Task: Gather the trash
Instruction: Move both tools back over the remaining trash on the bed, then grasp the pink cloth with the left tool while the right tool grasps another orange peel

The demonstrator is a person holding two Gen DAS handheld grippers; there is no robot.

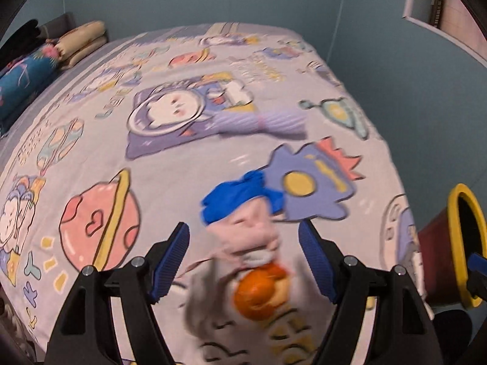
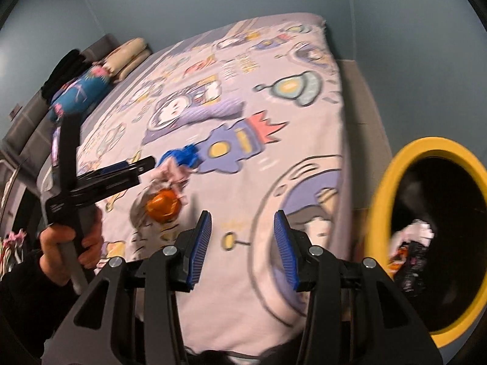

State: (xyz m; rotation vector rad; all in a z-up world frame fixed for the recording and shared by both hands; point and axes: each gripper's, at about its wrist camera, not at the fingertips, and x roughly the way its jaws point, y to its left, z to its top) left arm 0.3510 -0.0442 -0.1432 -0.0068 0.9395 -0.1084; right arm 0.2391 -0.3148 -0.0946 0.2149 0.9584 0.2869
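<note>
Trash lies on the bed: an orange wrapper (image 1: pixel 258 292), a pink crumpled piece (image 1: pixel 252 231) and a blue crumpled piece (image 1: pixel 240 197), close together. My left gripper (image 1: pixel 243 258) is open, its jaws either side of the pink piece and the orange wrapper, just above them. In the right wrist view the left gripper (image 2: pixel 134 167) hovers beside the orange wrapper (image 2: pixel 162 205) and the blue piece (image 2: pixel 182 156). My right gripper (image 2: pixel 240 249) is open and empty above the bed's near edge. A red bin with a yellow rim (image 2: pixel 380 213) stands at the right, with trash inside.
The bed (image 1: pixel 152 164) has a cartoon space-print cover. A purple striped piece (image 1: pixel 261 121) lies further up the bed. Pillows (image 1: pixel 82 42) and a blue bolster (image 1: pixel 27 79) lie at the head. The bin (image 1: pixel 456 249) stands off the bed's right side. Blue walls surround.
</note>
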